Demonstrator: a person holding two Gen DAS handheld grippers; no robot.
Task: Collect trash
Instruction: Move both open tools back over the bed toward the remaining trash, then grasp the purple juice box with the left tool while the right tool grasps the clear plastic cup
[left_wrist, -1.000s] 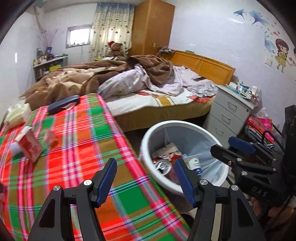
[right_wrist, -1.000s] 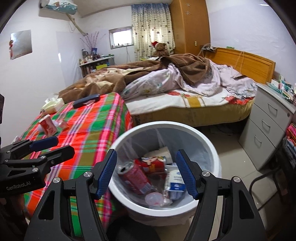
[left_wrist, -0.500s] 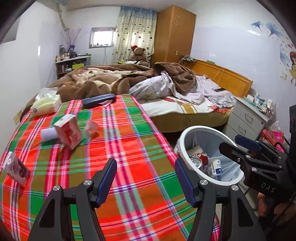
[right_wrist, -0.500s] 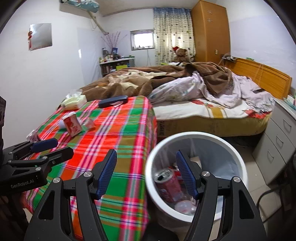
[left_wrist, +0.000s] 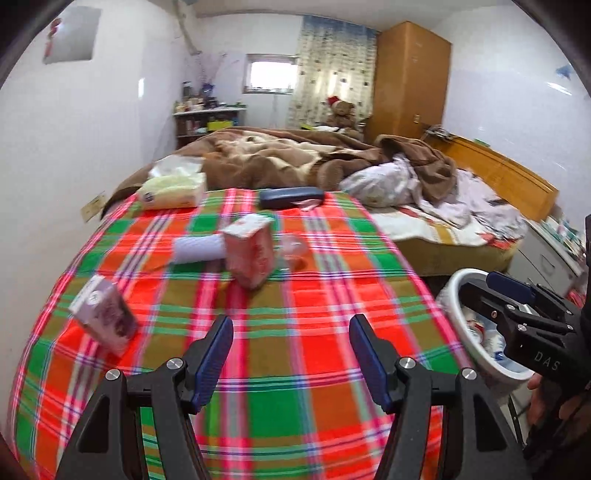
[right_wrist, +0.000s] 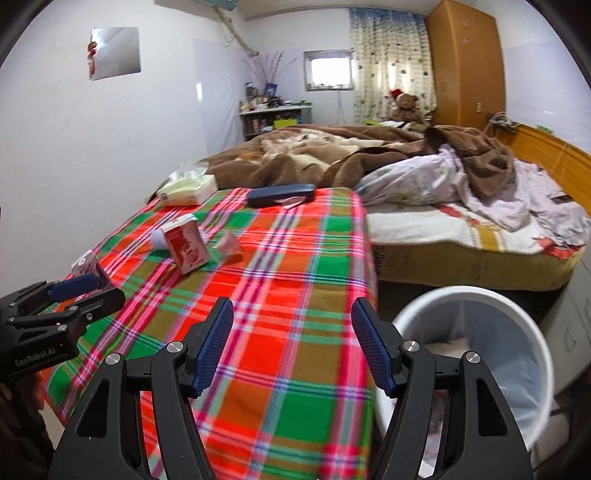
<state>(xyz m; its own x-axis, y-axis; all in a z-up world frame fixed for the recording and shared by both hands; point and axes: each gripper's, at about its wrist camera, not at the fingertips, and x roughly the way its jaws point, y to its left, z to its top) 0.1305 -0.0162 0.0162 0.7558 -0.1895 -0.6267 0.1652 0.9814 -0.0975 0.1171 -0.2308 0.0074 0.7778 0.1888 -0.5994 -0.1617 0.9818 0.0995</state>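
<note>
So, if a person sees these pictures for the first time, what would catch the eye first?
Most likely the bright plaid tablecloth that fills the foreground, with a red carton and a purple carton on it. To its right stands a white trash bin, and behind lies an unmade bed with a brown blanket.

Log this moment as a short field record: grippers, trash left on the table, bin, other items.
left gripper: open, empty, above the plaid tablecloth
right gripper: open, empty, at the table edge near the bin
trash on table: red-and-white carton; white paper roll; purple-and-white carton; crumpled clear plastic cup
bin: white round trash bin on the floor beside the table
other items: tissue pack; dark blue case
</note>
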